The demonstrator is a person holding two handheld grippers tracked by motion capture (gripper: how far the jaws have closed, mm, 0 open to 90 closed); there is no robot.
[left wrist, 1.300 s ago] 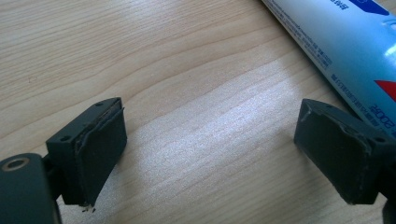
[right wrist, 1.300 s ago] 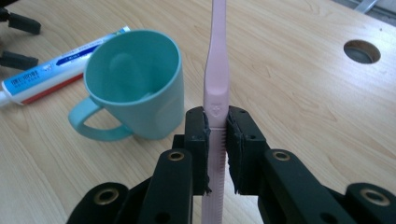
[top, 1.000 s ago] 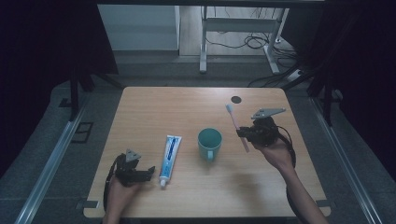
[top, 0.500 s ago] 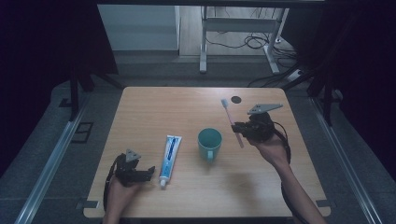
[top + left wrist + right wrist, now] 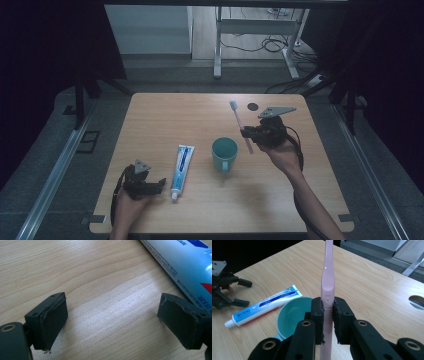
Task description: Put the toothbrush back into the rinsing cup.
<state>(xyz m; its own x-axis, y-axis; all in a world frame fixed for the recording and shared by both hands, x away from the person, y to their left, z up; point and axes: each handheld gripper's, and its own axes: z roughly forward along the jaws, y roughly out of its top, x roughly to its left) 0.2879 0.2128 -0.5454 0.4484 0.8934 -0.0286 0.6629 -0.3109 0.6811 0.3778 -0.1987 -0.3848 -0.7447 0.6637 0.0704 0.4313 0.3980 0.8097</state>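
Wooden table (image 5: 165, 115) surface, lit from above and ringed by a dark floor, carries the whole work area.

Right gripper (image 5: 248, 134): it is held above the table's right half, just right of the teal cup (image 5: 224, 153), and is clenched on a pink toothbrush (image 5: 241, 125). In the right gripper view the pads are seen pressed on both flat sides of the toothbrush (image 5: 328, 277) handle, at the thick part below the neck. The toothbrush is carried clear of the surface, with its bristle end pointed to the far side and its butt end lowered toward the cup.

Left gripper (image 5: 156, 184): it is rested at the near left edge, released, with the jaws stood wide and nothing between them. The toothpaste tube (image 5: 182, 164) is laid just to its right, untouched.

Handling: the toothbrush is judged light, stiff and smooth. A grip on the thick handle section is judged best; the thin neck is expected to flex, and the glossy plastic may pivot between the pads if it is knocked against the cup rim.

View differences: pad contact on the handle and the cup's interior (image 5: 292, 315) are made clear by the right gripper view. The gap between the left pads and the tube's printed side (image 5: 185, 270) is confirmed by the left gripper view. The overall layout, including the dark round hole (image 5: 253, 106) at the far right, is given by the high view.
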